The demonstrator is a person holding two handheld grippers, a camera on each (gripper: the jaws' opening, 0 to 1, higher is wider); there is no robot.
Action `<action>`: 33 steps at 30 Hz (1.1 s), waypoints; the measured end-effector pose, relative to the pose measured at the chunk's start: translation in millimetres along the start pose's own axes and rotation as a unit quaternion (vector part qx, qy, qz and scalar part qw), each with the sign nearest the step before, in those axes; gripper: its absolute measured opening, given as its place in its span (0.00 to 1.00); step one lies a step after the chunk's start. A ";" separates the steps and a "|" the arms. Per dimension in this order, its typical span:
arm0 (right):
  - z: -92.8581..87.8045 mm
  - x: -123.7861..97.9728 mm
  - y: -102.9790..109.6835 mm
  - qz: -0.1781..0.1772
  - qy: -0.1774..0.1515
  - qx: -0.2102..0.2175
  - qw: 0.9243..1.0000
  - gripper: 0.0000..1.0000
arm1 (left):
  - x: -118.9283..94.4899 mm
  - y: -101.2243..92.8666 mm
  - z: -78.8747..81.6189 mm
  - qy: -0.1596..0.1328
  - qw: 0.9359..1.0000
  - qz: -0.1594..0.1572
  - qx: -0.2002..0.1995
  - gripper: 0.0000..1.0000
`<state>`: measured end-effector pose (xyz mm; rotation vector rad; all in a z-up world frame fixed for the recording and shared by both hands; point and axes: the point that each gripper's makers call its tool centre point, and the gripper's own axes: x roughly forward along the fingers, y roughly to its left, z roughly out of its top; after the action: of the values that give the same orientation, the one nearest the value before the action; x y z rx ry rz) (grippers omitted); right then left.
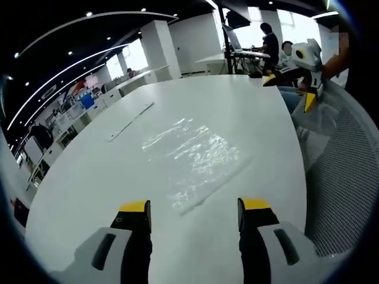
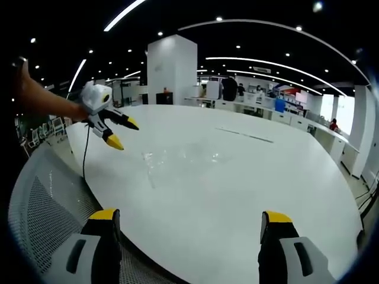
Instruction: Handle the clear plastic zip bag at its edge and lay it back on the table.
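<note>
Big open office around me, ceiling light strips overhead, desks and a few people far off, and right in front a wide white table (image 1: 89, 171) with a rounded edge. A mesh chair (image 1: 346, 177) sits off the table's near edge on my right side.

The clear plastic zip bag (image 1: 192, 160) lies flat on the table, roughly mid-surface, its nearest corner pointing toward my left gripper (image 1: 194, 214). That gripper's jaws are spread wide and hold nothing; the bag's near corner sits just ahead of and between the yellow tips, not touching either. A thin flat strip (image 1: 130, 121) rests farther back toward the table's far-left edge, well apart from the bag.

From the right gripper view, my right gripper (image 2: 188, 223) is also wide apart and empty, hovering around the table's near edge, with the bag (image 2: 180, 160) well ahead of it. The left gripper (image 2: 118, 133) shows there too, above the table's edge beside the bag.

Risks, as I judge them: the bag is thin and lies flat, so a jaw may slide over the film instead of catching the edge, or push it and crumple it. It's nearly invisible against the white top, so I could misjudge where the edge is.
</note>
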<state>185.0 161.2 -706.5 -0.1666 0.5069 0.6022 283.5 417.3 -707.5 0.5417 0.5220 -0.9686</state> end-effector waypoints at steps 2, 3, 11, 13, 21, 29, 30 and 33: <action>0.0 0.1 0.3 0.000 0.001 -0.001 1.000 0.99 | 0.8 0.9 -0.7 0.003 1.000 -0.002 0.003 0.58; 0.0 0.1 0.4 0.000 0.001 -0.001 1.000 0.99 | 1.4 1.1 -0.7 0.004 1.000 -0.002 0.004 0.58; 1.1 0.2 -0.3 -0.002 0.000 0.000 1.000 0.99 | 7.3 2.0 1.2 0.009 1.000 -0.011 0.012 0.57; 1.0 0.1 -0.1 -0.002 0.000 0.000 1.000 0.99 | 9.1 2.2 1.1 0.012 1.000 -0.014 0.016 0.56; 0.3 -0.1 -1.1 -0.004 0.003 0.000 1.000 0.99 | 16.7 5.3 -0.6 0.024 0.999 -0.028 0.031 0.54; -0.2 -0.3 -2.3 -0.006 0.003 0.000 1.000 0.98 | 20.4 7.7 -9.6 0.045 0.997 -0.047 0.048 0.51; -0.4 -0.3 -2.4 -0.006 0.004 0.000 1.000 0.98 | 20.8 7.8 -10.5 0.046 0.997 -0.048 0.049 0.51; -0.6 -0.3 -2.6 -0.006 0.004 0.001 1.000 0.98 | 22.7 6.8 -14.2 0.055 0.995 -0.055 0.062 0.50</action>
<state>186.1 158.7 -706.9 -0.1706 0.5135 0.5889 297.6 415.4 -731.2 0.6859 0.5982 -1.0859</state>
